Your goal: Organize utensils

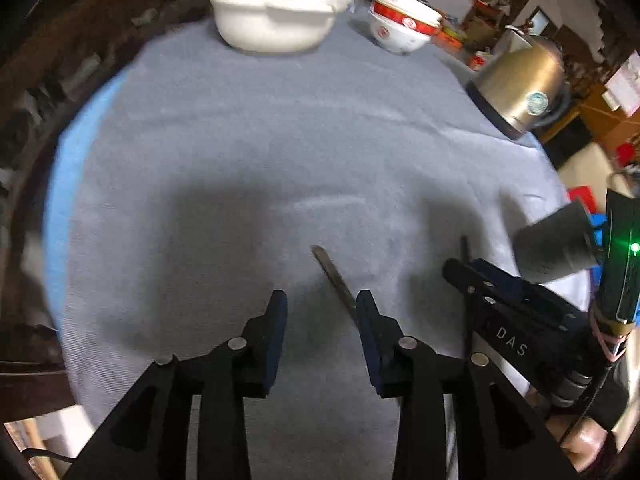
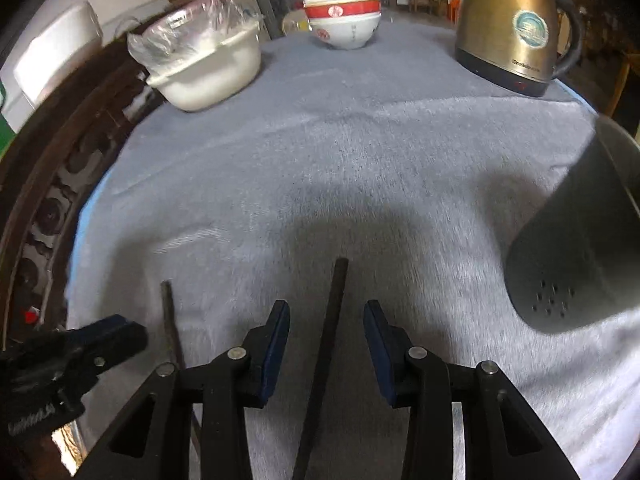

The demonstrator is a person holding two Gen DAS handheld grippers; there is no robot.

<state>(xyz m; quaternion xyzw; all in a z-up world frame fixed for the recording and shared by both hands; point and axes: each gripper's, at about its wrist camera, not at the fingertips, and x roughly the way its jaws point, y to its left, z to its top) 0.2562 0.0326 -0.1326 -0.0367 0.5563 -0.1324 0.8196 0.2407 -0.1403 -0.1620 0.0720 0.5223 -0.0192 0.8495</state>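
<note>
From the left wrist view, the left gripper (image 1: 321, 304) sat nearest, its fingers apart and empty. One chopstick (image 1: 335, 278) lay on the grey-clothed counter (image 1: 248, 140), running from 11 o'clock back under the right-hand finger, off-centre in the gap. The right gripper (image 1: 472, 276) stood at 3 o'clock, beside a tipped metal holder (image 1: 554, 242).

From the right wrist view, the right gripper (image 2: 327, 318) also had its fingers apart, and a second chopstick (image 2: 330, 320) lay squarely between them, long axis toward 12 o'clock. The holder (image 2: 580, 248) lay on its side at 2 o'clock. The right hand looked better placed to close.
</note>
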